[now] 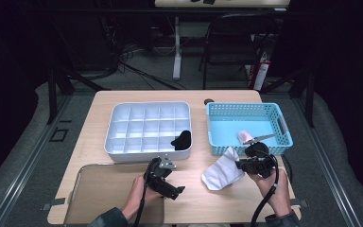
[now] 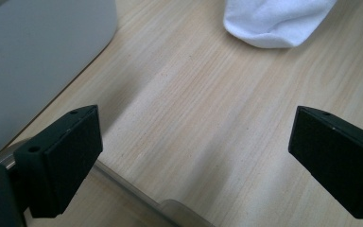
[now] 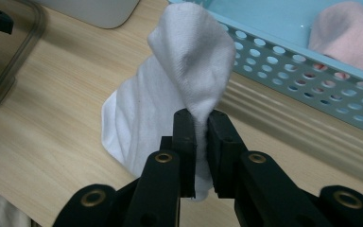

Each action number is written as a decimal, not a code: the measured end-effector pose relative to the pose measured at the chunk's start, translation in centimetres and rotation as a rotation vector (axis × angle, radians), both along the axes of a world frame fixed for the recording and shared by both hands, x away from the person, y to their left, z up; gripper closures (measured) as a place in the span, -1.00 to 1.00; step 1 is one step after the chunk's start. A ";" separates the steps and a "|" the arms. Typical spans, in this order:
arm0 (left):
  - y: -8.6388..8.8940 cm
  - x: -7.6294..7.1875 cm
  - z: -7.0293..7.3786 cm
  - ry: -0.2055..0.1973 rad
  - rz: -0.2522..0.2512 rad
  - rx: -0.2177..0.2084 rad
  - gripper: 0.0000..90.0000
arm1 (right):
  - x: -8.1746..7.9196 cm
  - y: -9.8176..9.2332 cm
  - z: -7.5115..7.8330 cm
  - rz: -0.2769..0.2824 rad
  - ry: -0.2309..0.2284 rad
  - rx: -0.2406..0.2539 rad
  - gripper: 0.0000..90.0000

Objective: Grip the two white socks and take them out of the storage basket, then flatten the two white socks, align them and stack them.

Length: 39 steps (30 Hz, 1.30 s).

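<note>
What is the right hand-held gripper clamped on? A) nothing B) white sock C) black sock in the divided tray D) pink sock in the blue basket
B: in the right gripper view the right hand-held gripper has its jaws pinched on a fold of the white sock, beside the blue basket.
</note>
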<state>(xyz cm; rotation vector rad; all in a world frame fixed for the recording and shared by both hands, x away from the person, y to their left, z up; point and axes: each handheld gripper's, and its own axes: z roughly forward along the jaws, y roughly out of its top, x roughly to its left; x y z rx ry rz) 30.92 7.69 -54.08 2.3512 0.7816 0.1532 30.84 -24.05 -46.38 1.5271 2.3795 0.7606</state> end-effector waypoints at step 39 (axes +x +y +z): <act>-3.0 -1.0 -0.5 -0.008 -0.045 0.011 -0.68 | 2.3 5.3 -6.1 0.087 0.127 0.053 0.70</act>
